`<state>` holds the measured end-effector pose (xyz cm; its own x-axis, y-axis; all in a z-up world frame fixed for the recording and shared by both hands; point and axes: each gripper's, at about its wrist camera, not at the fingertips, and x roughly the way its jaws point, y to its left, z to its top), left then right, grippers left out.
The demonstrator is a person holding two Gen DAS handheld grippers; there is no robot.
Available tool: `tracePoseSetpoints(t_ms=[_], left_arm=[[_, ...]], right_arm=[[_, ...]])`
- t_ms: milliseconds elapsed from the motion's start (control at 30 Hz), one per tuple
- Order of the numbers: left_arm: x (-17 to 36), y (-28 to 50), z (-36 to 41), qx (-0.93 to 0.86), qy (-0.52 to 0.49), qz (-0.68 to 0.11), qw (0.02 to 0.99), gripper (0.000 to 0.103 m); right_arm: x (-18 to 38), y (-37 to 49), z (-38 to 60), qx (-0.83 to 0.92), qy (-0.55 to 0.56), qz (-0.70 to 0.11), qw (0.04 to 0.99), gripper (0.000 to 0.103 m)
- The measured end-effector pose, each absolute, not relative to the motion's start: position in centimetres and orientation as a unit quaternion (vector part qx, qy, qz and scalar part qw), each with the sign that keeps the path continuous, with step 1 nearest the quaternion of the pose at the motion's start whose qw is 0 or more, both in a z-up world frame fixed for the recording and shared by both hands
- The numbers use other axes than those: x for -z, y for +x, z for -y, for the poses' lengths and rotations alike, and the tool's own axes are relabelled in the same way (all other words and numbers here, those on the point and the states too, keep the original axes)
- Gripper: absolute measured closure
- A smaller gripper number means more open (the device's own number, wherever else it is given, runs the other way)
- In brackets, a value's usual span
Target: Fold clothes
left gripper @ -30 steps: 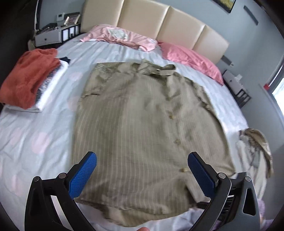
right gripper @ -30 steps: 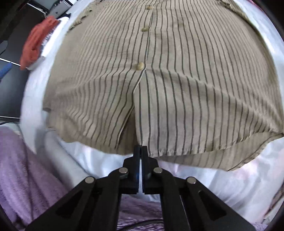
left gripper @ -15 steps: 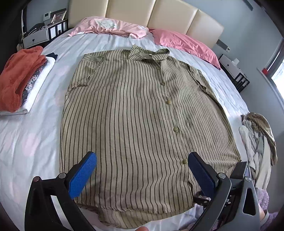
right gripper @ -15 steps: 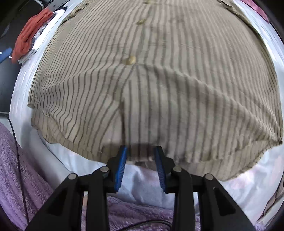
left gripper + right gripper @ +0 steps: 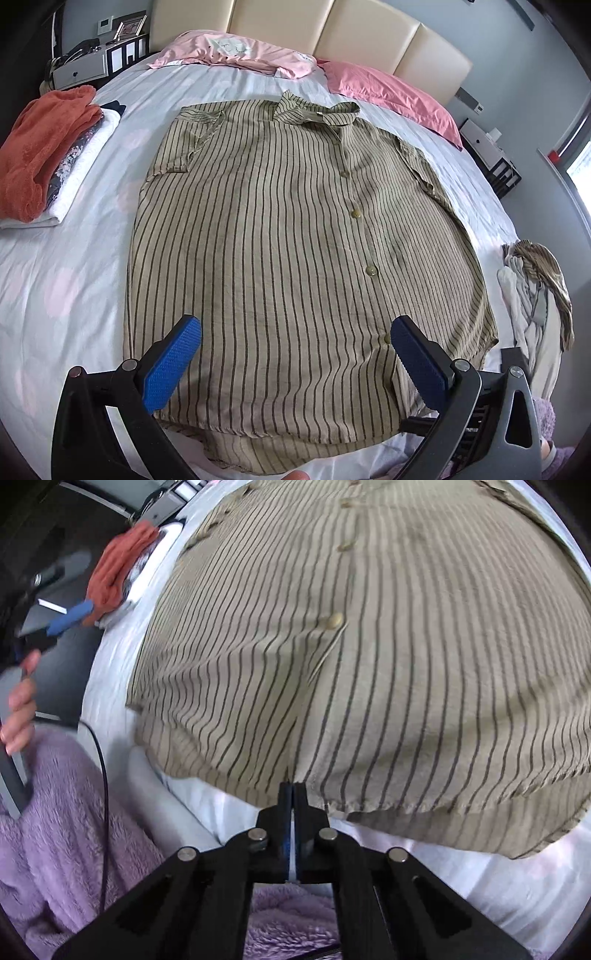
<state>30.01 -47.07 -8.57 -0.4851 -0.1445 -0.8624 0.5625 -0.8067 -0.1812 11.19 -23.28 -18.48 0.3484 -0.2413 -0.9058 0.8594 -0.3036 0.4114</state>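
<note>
Right gripper (image 5: pixel 292 788) tilts steeply down, jaws clenched on the shirt (image 5: pixel 369 664) hem; left gripper (image 5: pixel 295 339) gapes above it.

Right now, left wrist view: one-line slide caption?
Open blue-padded left gripper hovers over the olive striped button-up shirt spread flat on the white bed.

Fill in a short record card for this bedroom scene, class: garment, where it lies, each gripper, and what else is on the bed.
garment: striped shirt, spread flat, buttoned, collar toward the headboard
surface: bed with white sheet
left gripper: open, above the shirt's hem
right gripper: shut on the hem at the button placket
left of shirt: folded stack, orange garment on top
right of shirt: crumpled clothes
</note>
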Motion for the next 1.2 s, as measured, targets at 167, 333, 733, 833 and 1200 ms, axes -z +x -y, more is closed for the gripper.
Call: tracePoseSetpoints(t_ms=[167, 333, 733, 833, 1200], left_arm=[[9.1, 30.0, 47.6, 0.827, 0.462, -0.238, 0.212, 0.000], [9.7, 29.8, 47.7, 0.822, 0.471, -0.244, 0.205, 0.000], [12.6, 29.9, 49.1, 0.797, 0.502, -0.257, 0.215, 0.000], [13.8, 30.0, 50.0, 0.784, 0.513, -0.271, 0.223, 0.000], [16.6, 29.8, 51.3, 0.755, 0.526, -0.337, 0.202, 0.000]], right_arm=[[19.9, 11.8, 23.0, 0.493, 0.645, -0.293, 0.504, 0.102], [20.3, 12.8, 23.1, 0.471, 0.655, -0.319, 0.498, 0.099], [15.1, 6.7, 19.3, 0.577, 0.644, -0.151, 0.479, 0.088], [15.2, 3.1, 19.3, 0.594, 0.654, -0.101, 0.457, 0.086], [18.1, 7.6, 22.9, 0.602, 0.633, -0.101, 0.476, 0.086]])
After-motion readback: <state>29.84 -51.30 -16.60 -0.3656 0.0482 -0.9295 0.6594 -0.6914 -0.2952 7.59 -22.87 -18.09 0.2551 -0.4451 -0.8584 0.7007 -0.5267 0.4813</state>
